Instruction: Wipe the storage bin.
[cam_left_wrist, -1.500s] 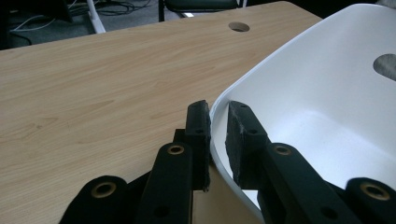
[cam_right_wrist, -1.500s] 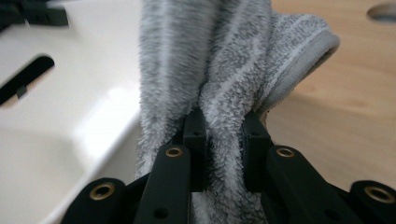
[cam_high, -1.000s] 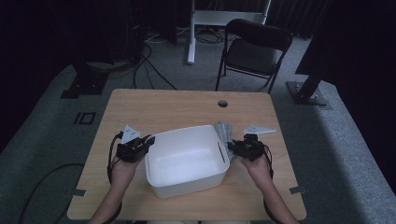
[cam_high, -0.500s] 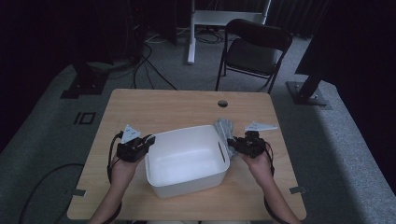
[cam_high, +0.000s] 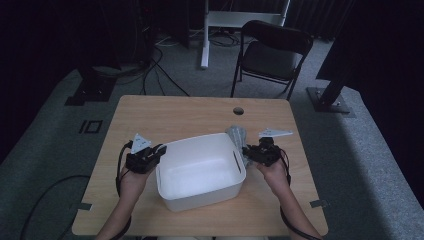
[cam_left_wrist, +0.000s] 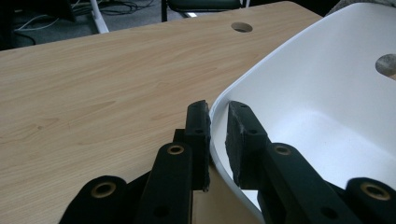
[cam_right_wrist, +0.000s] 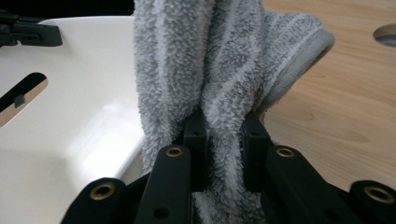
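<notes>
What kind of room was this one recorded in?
Probably a lab or studio set up for recording, not a home: a lone wooden table on grey carpet, dark surroundings, loose cables on the floor, a folding chair and stand bases around it.

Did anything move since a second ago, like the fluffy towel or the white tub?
Hardly anything. The right gripper with the grey towel may have shifted very slightly, too little to name a direction. Its fingers stay shut on the towel beside the white tub. The left gripper kept still, its fingers clamped on the tub's rim. The tub sits where it was on the table.
</notes>
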